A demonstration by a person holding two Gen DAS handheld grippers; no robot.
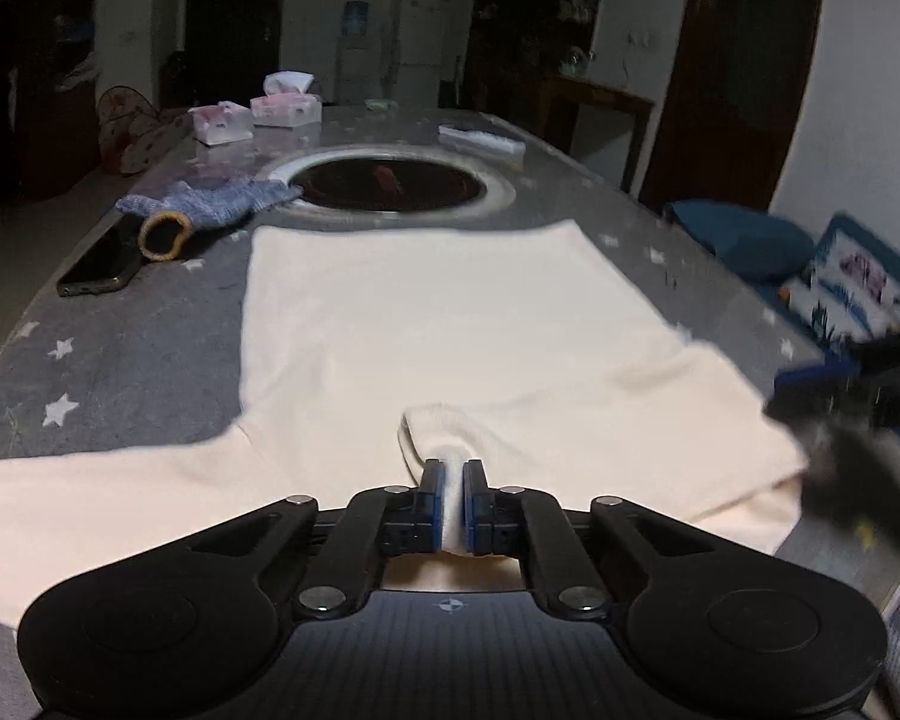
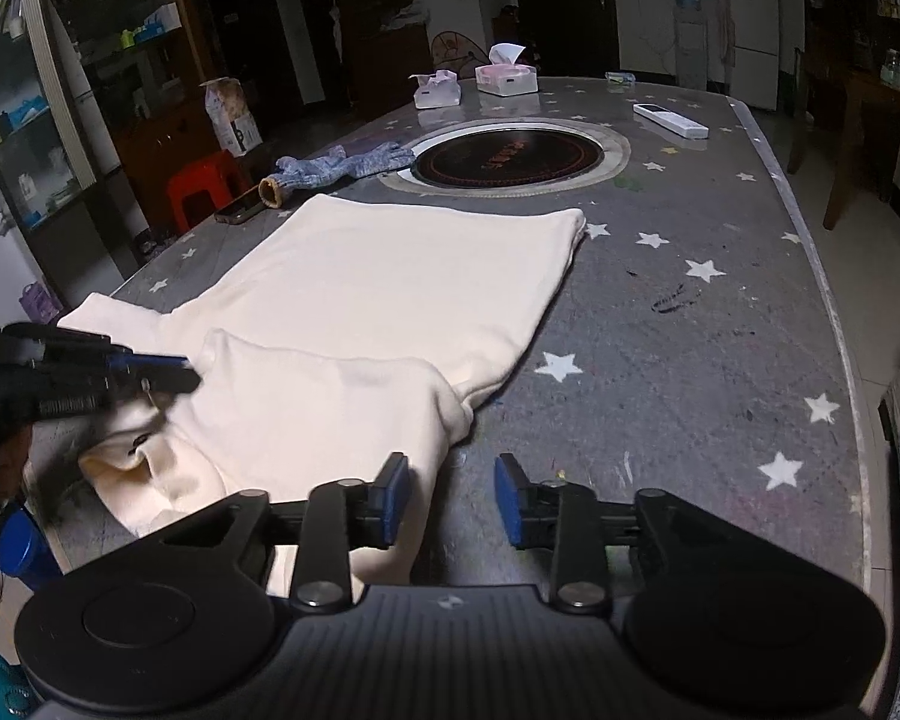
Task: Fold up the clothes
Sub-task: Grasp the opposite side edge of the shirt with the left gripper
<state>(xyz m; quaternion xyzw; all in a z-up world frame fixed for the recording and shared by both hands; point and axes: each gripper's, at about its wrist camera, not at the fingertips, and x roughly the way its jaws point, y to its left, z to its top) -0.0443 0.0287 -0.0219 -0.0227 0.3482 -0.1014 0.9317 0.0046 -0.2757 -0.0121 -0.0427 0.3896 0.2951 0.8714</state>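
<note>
Cream garment fold pinched in left hand-held gripper; right hand-held gripper spread, empty.

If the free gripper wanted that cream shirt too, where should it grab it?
Probably the near edge of the cream shirt, where the folded-over sleeve ends beside the open right gripper. The cloth lies flat, so slide one finger under from the bare table side. The left gripper already pinches a raised fold.
</note>
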